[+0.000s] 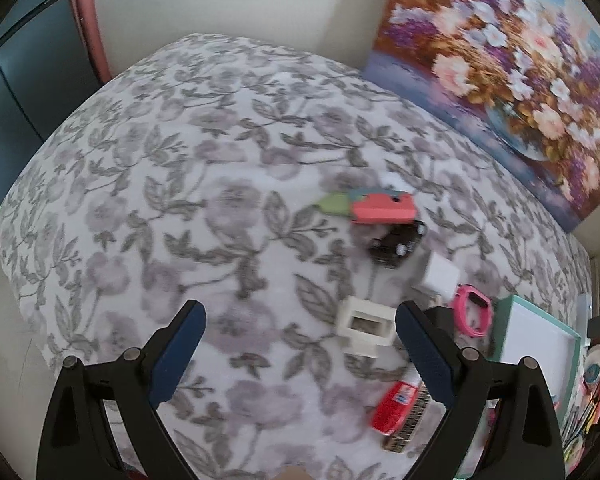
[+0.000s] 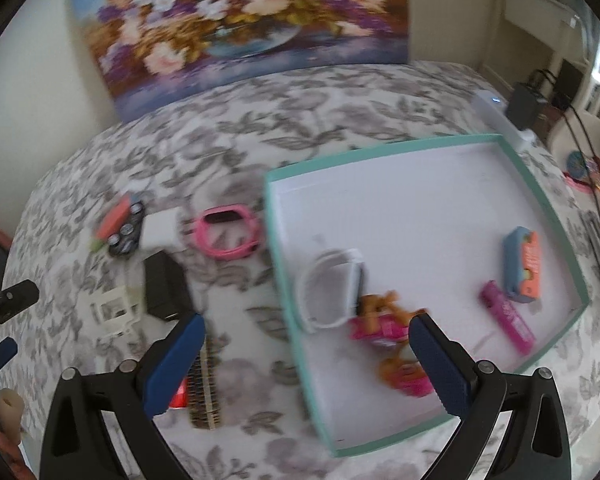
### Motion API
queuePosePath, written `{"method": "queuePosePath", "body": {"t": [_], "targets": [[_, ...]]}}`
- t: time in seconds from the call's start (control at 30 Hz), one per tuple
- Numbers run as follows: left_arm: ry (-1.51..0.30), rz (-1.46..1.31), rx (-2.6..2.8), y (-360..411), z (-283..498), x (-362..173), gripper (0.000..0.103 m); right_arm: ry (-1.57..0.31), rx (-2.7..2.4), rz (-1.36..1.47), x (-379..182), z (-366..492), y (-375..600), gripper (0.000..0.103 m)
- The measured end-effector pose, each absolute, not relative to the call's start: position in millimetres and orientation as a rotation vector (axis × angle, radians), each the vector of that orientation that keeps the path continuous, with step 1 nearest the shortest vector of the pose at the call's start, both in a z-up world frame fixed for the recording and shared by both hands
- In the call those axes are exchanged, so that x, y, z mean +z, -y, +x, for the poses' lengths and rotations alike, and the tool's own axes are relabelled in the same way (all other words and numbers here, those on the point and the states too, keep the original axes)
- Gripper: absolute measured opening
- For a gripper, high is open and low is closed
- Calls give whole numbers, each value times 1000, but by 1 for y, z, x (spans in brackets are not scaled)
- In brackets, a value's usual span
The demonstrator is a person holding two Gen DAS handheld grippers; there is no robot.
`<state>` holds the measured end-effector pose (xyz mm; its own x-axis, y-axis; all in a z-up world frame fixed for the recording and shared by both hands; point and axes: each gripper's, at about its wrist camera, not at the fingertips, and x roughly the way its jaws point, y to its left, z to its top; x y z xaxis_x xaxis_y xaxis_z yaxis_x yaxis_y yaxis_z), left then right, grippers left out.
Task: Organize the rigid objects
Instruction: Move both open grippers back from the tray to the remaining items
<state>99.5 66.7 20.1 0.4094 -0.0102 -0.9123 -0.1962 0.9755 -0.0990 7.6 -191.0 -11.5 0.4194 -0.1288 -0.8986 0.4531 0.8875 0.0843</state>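
Both grippers were spread wide w/ nothing held: left gripper (image 1: 300, 344) hovered over the bed (image 1: 180, 160), right gripper (image 2: 306, 354) sat above the near edge of the teal tray (image 2: 540, 184). Loose items lay on the floral cover just left of the tray: white frame piece (image 1: 366, 326), pink watch (image 2: 226, 236), black box (image 2: 166, 286), red tube (image 1: 396, 404) beside a comb (image 2: 206, 384). The frame piece looked light, stiff, prob. hard plastic; best pinched across one side rail. Soft bedding would give underneath, so it could tip. Watch band likely springy, slippery; grab at the face. Views were blurry, details unsure.
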Motion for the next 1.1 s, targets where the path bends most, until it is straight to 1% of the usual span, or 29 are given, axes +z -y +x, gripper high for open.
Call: {"method": "queuePosePath", "body": {"t": [0.17,0.3,0.57,1.1], "targets": [[-1155,-238,163,-94,98,13,96,-1111,-314,338,-21,18,170,103],[-1181,-251,180,-104,101,3,96,-1169,-285,340,-38,24,158,103],[-1253,-214,154,-91,106,-20,96,-1258,-273,270,-63,29,143,103],[-1275,-193,135,-79,107,-25,96,-1296,-264,183,-73,28,136,102]]}}
